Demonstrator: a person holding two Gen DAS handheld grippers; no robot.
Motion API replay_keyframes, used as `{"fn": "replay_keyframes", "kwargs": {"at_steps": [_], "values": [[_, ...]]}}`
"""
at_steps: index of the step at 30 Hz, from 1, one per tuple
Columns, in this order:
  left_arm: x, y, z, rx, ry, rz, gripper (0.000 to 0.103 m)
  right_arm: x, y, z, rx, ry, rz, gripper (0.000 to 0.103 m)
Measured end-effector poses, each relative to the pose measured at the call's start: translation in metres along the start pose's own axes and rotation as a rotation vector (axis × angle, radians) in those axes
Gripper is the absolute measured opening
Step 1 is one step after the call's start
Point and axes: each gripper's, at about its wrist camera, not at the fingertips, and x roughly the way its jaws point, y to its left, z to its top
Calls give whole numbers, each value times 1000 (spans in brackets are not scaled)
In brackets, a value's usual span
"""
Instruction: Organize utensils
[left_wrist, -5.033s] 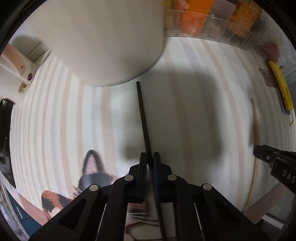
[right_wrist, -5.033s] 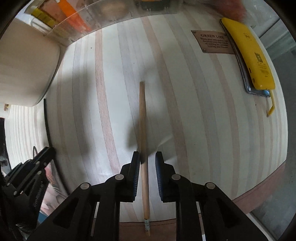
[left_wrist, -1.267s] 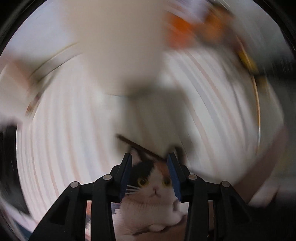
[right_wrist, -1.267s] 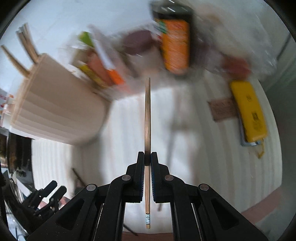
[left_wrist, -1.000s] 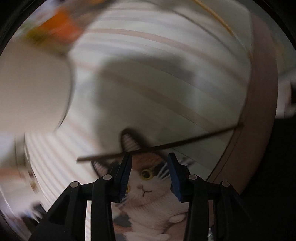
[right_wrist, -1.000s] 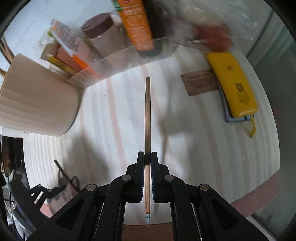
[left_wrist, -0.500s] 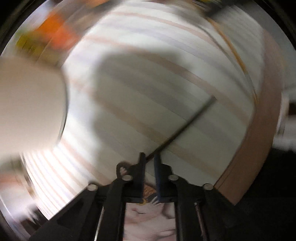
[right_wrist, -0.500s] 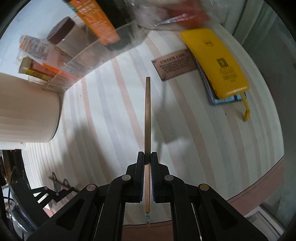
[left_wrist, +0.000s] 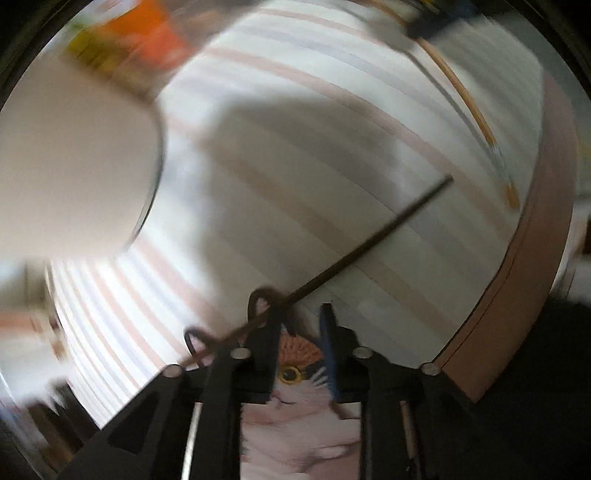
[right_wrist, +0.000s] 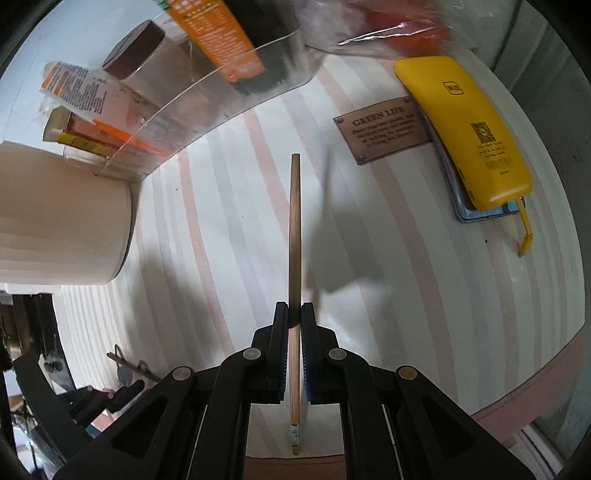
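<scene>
A dark chopstick (left_wrist: 369, 240) lies slanted on the striped table. Its near end crosses just past the tip of the left finger (left_wrist: 271, 325) of my left gripper (left_wrist: 301, 317). The jaws are opening, and between the pads I see only a cat-picture mat (left_wrist: 299, 406). My right gripper (right_wrist: 294, 314) is shut on a wooden chopstick (right_wrist: 294, 229), held above the table and pointing away from the camera. A beige ribbed holder (right_wrist: 62, 221) stands at the left and also shows blurred in the left wrist view (left_wrist: 74, 158). My left gripper (right_wrist: 110, 398) shows at the right wrist view's lower left.
A clear organizer (right_wrist: 207, 103) full of packets and tubes stands at the back. A yellow case (right_wrist: 465, 129) and a brown plaque (right_wrist: 384, 129) lie at the right. The table's brown edge (right_wrist: 535, 398) curves along the near right.
My left jaws, shut at the dark chopstick's near end half a second ago, have parted, and that gripper shifted a little. My right gripper sank toward the table with the wooden chopstick.
</scene>
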Motion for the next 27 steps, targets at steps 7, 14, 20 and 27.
{"fn": "replay_keyframes", "kwargs": {"at_steps": [7, 14, 20, 27], "values": [[7, -22, 36, 312, 46, 83, 22, 19, -16, -7, 32, 118, 7, 8], [8, -46, 68, 256, 51, 51, 6, 21, -43, -12, 111, 151, 77, 21], [3, -21, 67, -55, 22, -36, 1, 14, -61, -18, 153, 137, 85, 24], [-18, 5, 27, -316, -77, -1, 8, 4, -18, -32, -56, 102, 133, 24]]}}
